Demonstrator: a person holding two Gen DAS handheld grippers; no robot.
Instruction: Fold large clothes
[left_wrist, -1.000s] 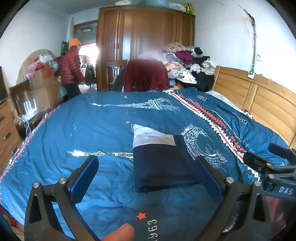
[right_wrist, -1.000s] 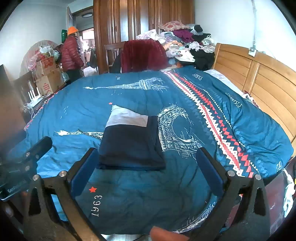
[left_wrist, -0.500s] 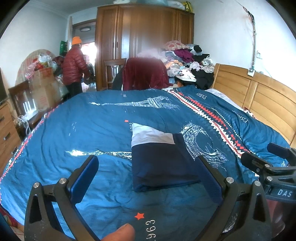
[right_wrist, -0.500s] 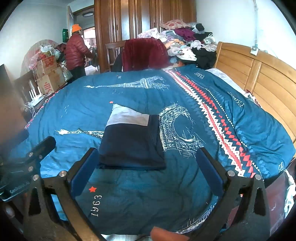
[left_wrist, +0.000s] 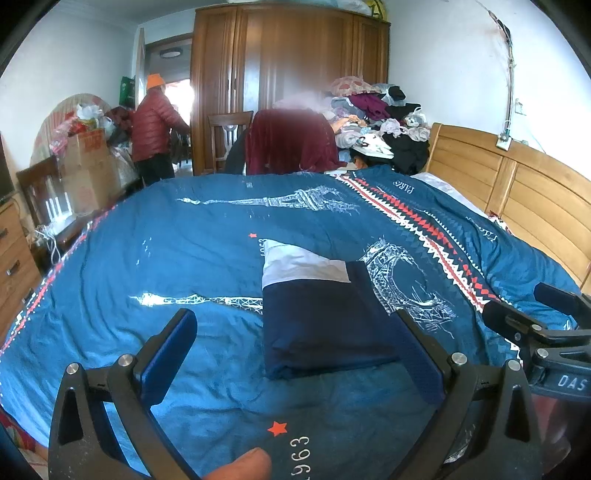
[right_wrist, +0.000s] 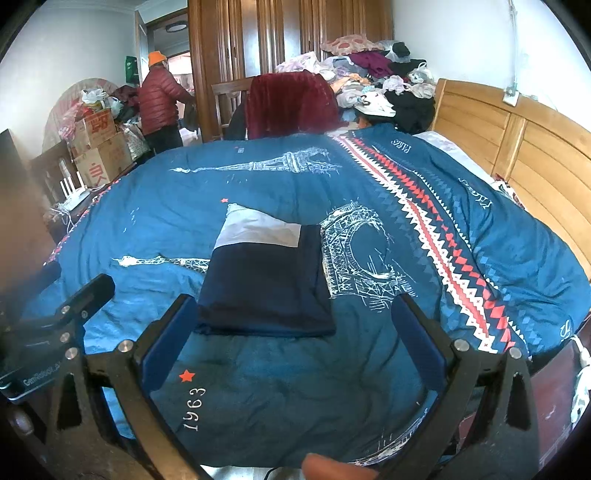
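A folded navy garment (left_wrist: 325, 321) with a white band at its far end lies flat on the blue Paris-print bedspread (left_wrist: 184, 240). In the right wrist view the same garment (right_wrist: 266, 280) sits just beyond the fingers. My left gripper (left_wrist: 295, 354) hovers open near the bed's front edge, with nothing between its blue pads. My right gripper (right_wrist: 291, 332) is also open and empty, held short of the garment's near edge. Each gripper shows at the side of the other's view.
A wooden headboard (left_wrist: 517, 192) runs along the right. A heap of loose clothes (left_wrist: 376, 122) and a chair draped in maroon cloth (left_wrist: 291, 144) stand behind the bed. A person in a red jacket (left_wrist: 155, 125) stands by cardboard boxes (right_wrist: 99, 147) at far left.
Both grippers stay open and nearly still, drifting slightly back from the garment. The person in the red jacket has turned and shifted toward the doorway.
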